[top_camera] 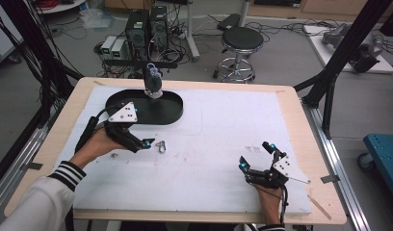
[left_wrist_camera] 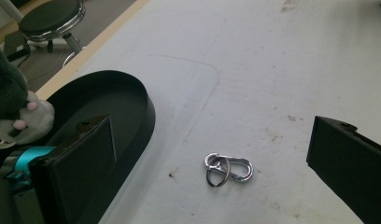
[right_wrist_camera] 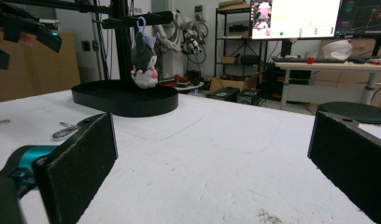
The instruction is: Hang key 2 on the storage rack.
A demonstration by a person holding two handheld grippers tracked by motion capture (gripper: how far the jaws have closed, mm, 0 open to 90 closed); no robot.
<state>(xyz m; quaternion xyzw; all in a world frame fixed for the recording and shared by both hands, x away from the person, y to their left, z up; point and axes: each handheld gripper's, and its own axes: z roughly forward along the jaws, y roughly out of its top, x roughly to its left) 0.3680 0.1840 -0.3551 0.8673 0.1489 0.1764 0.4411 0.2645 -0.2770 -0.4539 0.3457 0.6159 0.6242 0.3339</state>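
White foam board over a wooden table (top_camera: 300, 125) is your stage, with a stool and cables on the floor beyond. Your left tongs (top_camera: 147, 143) hang low over the board with jaws spread wide and nothing between them; in the left gripper view the gap frames the target nicely. Just past the tips lies the metal clip (left_wrist_camera: 228, 169), a small shiny snap hook with a split ring looped through it, flat on the board (left_wrist_camera: 272, 70) and close beside the black tray (left_wrist_camera: 142, 107) without touching it. Your right tongs (top_camera: 256, 156) sit well apart near the board's right side, jaws also wide open and empty.

That clip looks light, rigid and slick, so I'd expect it to skate or flip if you pinch only the loose ring. Better to straddle the long body of the hook and close across its narrow width, pads flat to the board. It lies very low, so you'll likely need to bring the tips right down to the surface.

Further out, a grey and white plush toy (top_camera: 153, 83) hangs by a loop above the tray's far end.
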